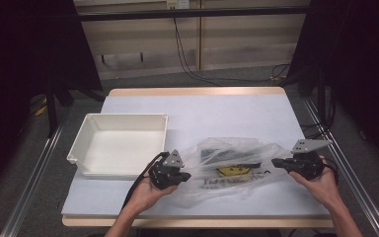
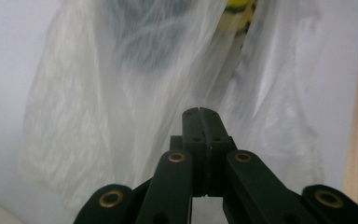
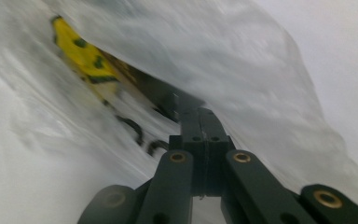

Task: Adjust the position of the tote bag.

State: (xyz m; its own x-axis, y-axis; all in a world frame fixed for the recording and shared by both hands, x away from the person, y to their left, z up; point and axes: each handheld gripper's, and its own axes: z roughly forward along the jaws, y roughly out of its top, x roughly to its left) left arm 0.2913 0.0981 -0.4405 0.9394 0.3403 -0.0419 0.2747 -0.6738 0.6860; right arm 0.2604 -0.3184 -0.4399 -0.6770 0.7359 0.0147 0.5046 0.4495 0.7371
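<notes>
Both hands hold closed grippers, left gripper (image 1: 183,176) and right gripper (image 1: 275,162), pinching the clear plastic bag (image 1: 229,168), not yet in the far-left white bin (image 1: 86,132).

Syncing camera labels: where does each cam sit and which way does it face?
High view: above the person's side, facing forward and down on the table; both forearms, left gripper, right gripper.
Left gripper view: along its shut jaws at the plastic bag.
Right gripper view: along its shut jaws at that bag's yellow print.
Shared: the bag.
</notes>
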